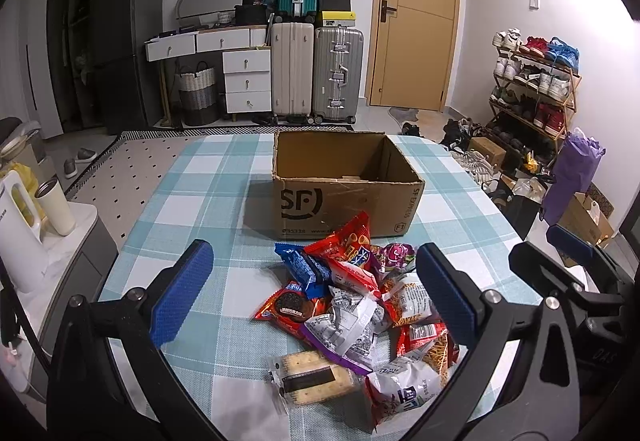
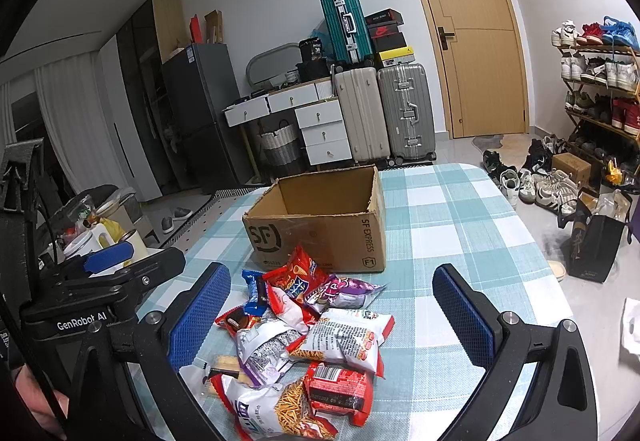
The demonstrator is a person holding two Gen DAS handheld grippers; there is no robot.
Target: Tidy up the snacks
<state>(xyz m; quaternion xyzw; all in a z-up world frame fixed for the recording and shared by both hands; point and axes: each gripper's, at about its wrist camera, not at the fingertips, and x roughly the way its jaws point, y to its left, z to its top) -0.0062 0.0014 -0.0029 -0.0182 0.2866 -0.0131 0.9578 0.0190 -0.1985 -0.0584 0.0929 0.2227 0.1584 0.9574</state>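
- We see a table (image 1: 208, 177) covered in a blue-and-white checked cloth, filling the lower half of both views.
- On it stands an open cardboard box (image 1: 344, 197), flaps up and printed with "SF" on its near wall; from the left wrist view its inside looks bare apart from a pale scrap on the floor.
- Just in front of the box lies a pile of snacks (image 1: 360, 305), packets overlapping one another, the farthest ones touching or nearly touching the box's near wall.
- Our left gripper (image 1: 320, 297) hangs above the near side of the pile, its blue-padded fingers spread wide with nothing between them but the packets lying below.
- Our right gripper (image 2: 340, 317) hangs likewise over the pile, fingers wide apart and gripping nothing; the left gripper's body shows beside it at the left edge of the right wrist view.
- Within the pile we pick out a red chip bag (image 1: 352, 245) propped toward the box, a white-and-red bag of stick snacks (image 2: 348, 337), a purple packet (image 2: 344, 289), a blue biscuit pack (image 1: 300, 265), a red Oreo pack (image 1: 288, 307) and a clear pack of crackers (image 1: 312, 377) nearest us.
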